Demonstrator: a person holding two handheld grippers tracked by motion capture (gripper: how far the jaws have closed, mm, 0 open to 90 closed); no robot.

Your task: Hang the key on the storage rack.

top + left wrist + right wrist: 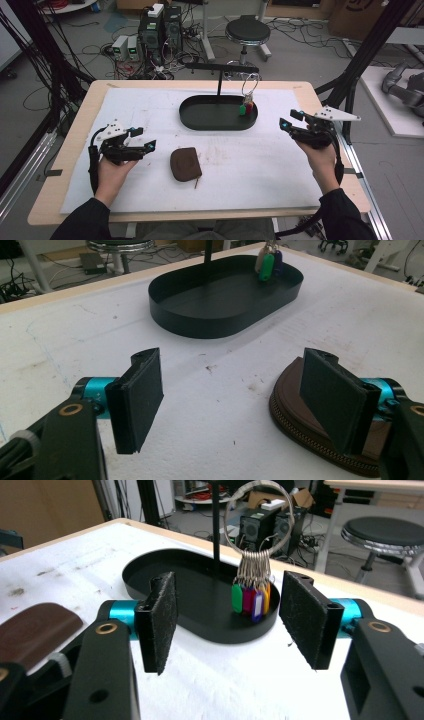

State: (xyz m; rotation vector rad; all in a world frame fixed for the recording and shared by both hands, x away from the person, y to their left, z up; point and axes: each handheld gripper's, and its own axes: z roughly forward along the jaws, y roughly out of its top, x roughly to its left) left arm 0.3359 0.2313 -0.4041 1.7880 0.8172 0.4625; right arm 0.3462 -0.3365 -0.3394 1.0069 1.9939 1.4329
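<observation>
A black oval tray (200, 122) sits at the back middle of the white mat, and a black hanger stand (219, 82) rises from it. A metal key ring (249, 87) with several coloured tags (250, 600) hangs from the stand's arm, over the tray's right end. A brown zip pouch (184, 163) lies flat in front of the tray. My left gripper (146, 138) is open just left of the pouch, with the pouch (287, 395) beside its right jaw and nothing between the jaws. My right gripper (289, 119) is open at the mat's right side, pointing at the tags, apart from them.
The white mat (260, 170) covers most of the wooden table (75, 130). A round stool (247, 31), computer boxes (160, 27) and loose cables stand on the floor behind the table. Black frame posts (365, 50) rise at the right.
</observation>
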